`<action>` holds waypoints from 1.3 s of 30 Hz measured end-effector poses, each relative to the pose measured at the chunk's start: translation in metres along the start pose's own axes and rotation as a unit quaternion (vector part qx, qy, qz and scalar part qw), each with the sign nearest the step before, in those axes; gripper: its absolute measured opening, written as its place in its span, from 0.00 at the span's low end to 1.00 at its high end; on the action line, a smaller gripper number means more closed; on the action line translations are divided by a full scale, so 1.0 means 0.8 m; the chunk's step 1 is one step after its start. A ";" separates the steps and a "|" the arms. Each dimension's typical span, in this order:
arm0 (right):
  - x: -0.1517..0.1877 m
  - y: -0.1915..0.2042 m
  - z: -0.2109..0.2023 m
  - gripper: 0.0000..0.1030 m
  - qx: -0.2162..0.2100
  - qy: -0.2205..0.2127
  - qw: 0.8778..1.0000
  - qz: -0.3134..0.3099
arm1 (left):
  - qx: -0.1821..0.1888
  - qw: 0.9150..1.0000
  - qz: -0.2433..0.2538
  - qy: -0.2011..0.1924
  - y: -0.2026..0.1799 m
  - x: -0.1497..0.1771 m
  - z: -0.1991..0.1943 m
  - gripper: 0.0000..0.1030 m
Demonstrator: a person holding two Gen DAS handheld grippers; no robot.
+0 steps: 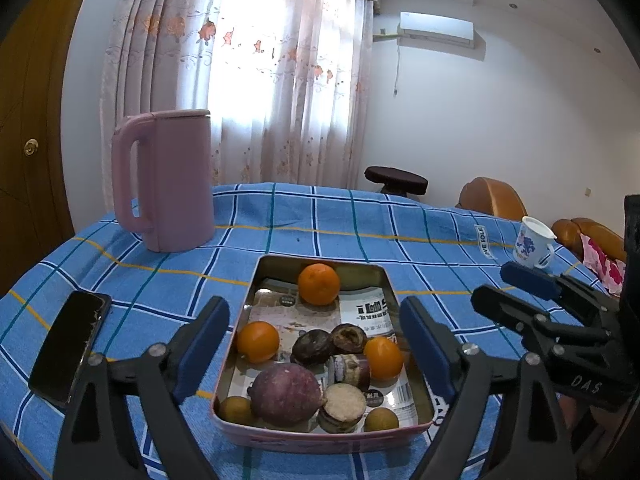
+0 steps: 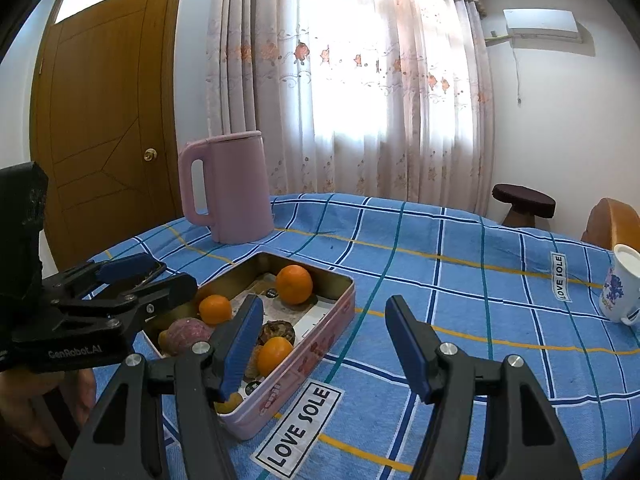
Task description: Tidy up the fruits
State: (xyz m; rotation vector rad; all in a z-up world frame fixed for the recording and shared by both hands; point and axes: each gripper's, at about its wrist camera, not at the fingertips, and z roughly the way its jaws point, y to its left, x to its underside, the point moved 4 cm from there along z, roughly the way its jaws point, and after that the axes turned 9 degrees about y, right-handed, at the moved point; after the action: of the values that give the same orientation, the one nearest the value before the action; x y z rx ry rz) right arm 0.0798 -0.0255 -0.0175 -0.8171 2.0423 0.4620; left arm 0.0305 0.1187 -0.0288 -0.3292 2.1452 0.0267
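Left gripper [image 1: 314, 344] spread, tin [image 1: 320, 438] lengthwise away

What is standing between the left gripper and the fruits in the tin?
Nothing visible. The left gripper is open directly over the tin, its fingers either side of it, and the fruits, such as the big purple fruit, lie uncovered below.
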 end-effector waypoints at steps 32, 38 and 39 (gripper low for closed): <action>-0.004 -0.035 -0.059 0.65 0.046 -0.054 0.997 0.006 | -0.021 0.998 0.042 -0.037 -0.040 -0.007 -0.028 1.00; 0.003 -0.047 -0.060 0.66 0.055 -0.053 0.997 0.012 | -0.018 0.998 0.043 -0.031 -0.043 -0.005 -0.027 1.00; 0.003 -0.049 -0.060 0.66 0.057 -0.052 0.997 0.013 | -0.015 0.999 0.043 -0.030 -0.044 -0.005 -0.028 1.00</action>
State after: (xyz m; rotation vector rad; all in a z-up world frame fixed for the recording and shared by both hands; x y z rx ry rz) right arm 0.0780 -0.0826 0.0065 -0.6841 1.9670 0.3901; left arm 0.0234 0.0828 -0.0091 -0.2501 2.0992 0.1162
